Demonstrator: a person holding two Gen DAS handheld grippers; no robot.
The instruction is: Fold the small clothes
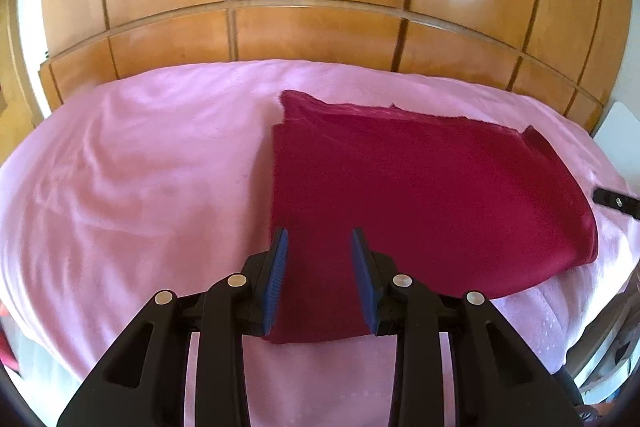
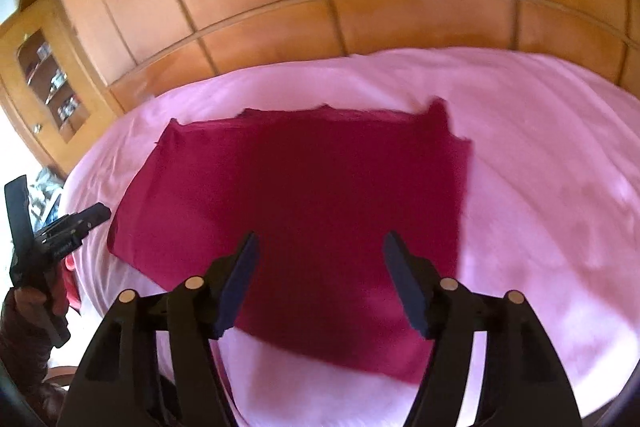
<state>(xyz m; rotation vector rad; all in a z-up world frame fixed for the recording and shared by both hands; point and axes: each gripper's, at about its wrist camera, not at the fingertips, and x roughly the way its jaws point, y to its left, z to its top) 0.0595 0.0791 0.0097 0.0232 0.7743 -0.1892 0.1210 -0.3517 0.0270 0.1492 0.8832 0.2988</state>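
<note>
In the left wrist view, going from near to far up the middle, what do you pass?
left gripper → dark red cloth → pink bedspread → wooden wardrobe panels

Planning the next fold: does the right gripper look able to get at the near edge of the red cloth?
Probably yes. The right gripper hangs open above the red cloth, which lies flat on the pink bedspread with nothing on it.
</note>
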